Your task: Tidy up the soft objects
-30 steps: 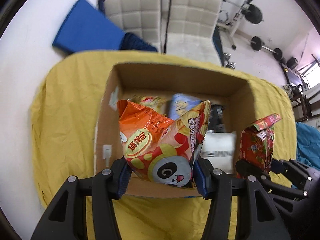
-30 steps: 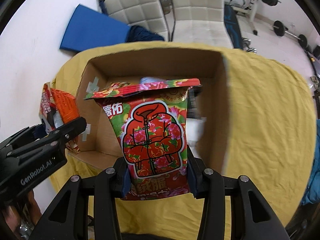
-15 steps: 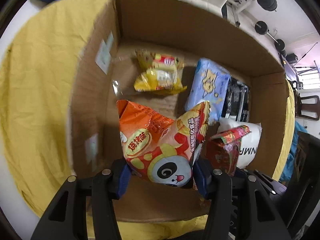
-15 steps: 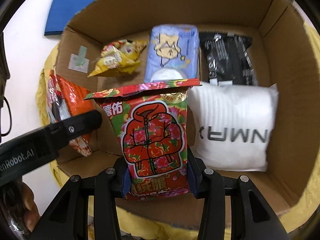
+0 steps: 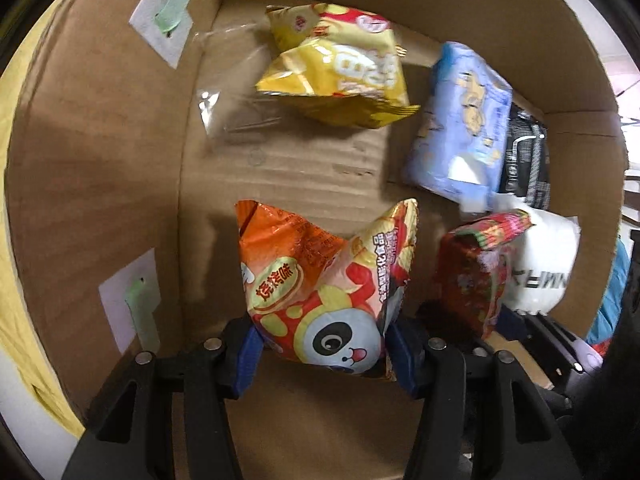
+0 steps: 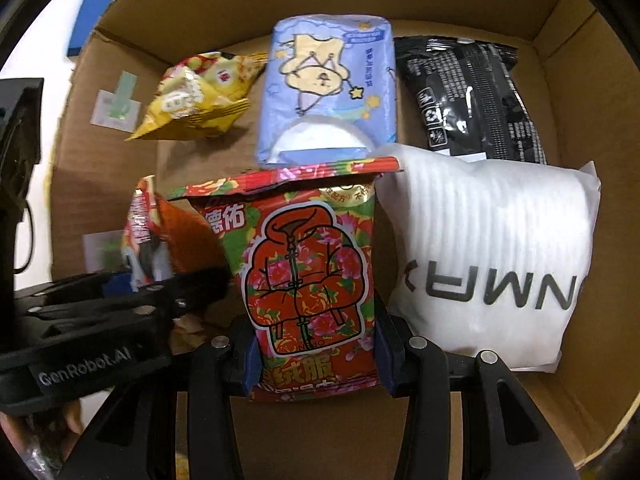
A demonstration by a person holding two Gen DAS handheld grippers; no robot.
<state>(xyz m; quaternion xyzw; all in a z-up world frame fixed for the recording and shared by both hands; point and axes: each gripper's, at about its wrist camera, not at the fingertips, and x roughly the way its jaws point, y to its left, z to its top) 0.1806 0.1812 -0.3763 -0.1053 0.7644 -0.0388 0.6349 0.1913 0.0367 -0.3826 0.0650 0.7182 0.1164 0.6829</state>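
Both tongs point steeply down into the open brown cardboard box (image 5: 100, 184). The left tongs (image 5: 324, 354) pinch an orange panda-printed snack bag (image 5: 320, 280); the right tongs (image 6: 316, 354) pinch a red floral snack bag (image 6: 304, 272). A yellow cloth (image 5: 16, 320) covers the bench below.

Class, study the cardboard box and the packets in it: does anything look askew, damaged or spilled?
Nothing is spilled or torn. The yellow snack bag lies crumpled and askew on the box floor, unlike the blue tissue pack, black packet and white pouch, which lie flat side by side.
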